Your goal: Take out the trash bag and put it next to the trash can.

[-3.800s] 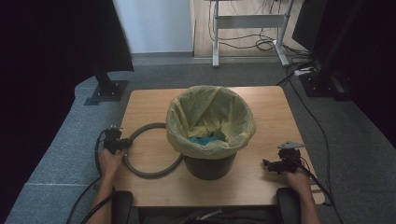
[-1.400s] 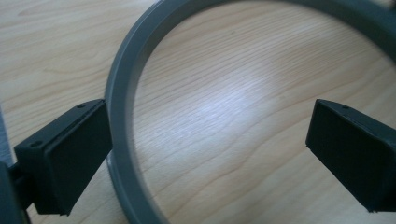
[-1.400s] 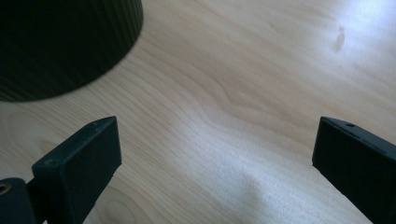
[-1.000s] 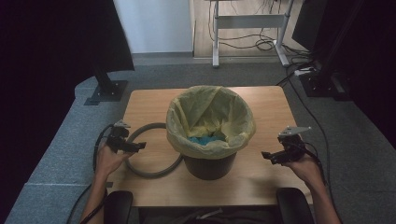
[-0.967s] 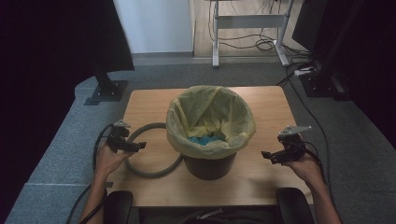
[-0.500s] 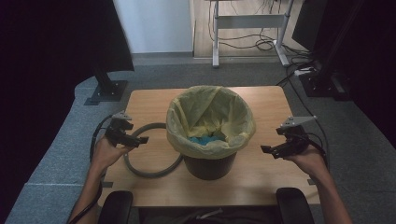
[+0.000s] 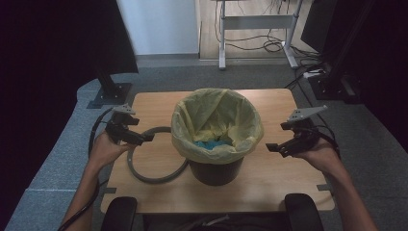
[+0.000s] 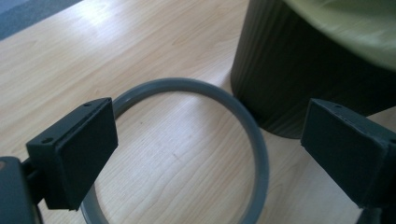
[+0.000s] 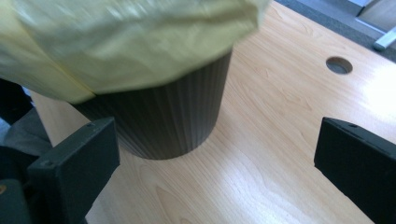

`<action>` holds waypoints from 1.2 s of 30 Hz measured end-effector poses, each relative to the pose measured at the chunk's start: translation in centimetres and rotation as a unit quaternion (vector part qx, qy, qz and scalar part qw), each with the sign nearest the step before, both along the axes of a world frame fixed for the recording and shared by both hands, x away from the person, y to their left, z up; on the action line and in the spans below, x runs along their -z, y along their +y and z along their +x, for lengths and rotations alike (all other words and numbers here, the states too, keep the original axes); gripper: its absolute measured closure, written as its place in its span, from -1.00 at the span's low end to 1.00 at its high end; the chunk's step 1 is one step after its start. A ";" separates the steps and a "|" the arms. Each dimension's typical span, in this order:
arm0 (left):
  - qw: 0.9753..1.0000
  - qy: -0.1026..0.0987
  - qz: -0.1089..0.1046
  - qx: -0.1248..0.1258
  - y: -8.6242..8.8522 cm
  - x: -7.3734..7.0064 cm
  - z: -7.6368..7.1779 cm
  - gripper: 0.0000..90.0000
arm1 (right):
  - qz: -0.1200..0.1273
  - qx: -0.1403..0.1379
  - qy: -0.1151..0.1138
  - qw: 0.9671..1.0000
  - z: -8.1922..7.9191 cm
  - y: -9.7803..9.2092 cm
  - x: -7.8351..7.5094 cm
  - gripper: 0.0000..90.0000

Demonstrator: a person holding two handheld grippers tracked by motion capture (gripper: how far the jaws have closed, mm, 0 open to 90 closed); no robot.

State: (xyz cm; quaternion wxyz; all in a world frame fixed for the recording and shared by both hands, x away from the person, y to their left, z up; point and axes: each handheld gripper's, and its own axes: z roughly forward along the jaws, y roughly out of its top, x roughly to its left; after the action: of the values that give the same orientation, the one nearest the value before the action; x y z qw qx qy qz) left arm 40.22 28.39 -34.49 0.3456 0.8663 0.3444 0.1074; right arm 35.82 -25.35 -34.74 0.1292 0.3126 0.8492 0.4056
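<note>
My left tongs (image 8: 205, 154) and right tongs (image 9: 215, 163) both apart, one bin (image 7: 215, 169) mid-counter, blue scrap (image 7: 211, 144) seen from above, one grey ring (image 8: 252, 140) at left edge

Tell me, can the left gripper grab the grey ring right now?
Probably yes. The left gripper is open and hovers right over the grey ring, which lies flat on the table beside the bin. Nothing sits between them.

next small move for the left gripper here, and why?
Probably lower the left gripper onto the grey ring and close on its band. Its jaws stand wide open above the ring, which lies flat on the table beside the bin, and nothing is gripped yet. The right gripper is also open, near the bin.
</note>
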 end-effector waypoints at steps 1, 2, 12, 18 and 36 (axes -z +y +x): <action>1.000 -0.001 0.001 0.004 -0.2 -0.4 -0.1 -0.92 | 0.001 -0.005 0.000 1.000 0.0 0.2 -0.4 -1.00; 1.000 -0.003 0.005 0.008 -0.4 -0.8 -0.1 -0.92 | 0.002 -0.009 -0.001 1.000 0.0 0.4 -0.7 -1.00; 0.998 -0.022 -0.002 0.063 -2.9 -4.9 -1.2 -0.91 | 0.008 -0.053 -0.005 0.999 -0.5 2.5 -3.8 -1.00; 0.994 -0.027 -0.007 0.101 -5.1 -6.9 -2.0 -0.90 | 0.012 -0.075 -0.008 0.997 -0.6 3.8 -5.1 -1.00; 0.974 -0.022 0.005 0.226 -12.4 -7.1 -4.6 -0.79 | -0.001 -0.177 -0.003 0.984 -1.3 9.5 -5.5 -0.97</action>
State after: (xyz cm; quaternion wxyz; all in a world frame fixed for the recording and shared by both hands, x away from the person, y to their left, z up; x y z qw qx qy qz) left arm 35.59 15.98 -27.44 0.3640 0.9209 0.1315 0.0473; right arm 34.53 -15.86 -29.24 0.0578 0.1557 0.8911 0.4222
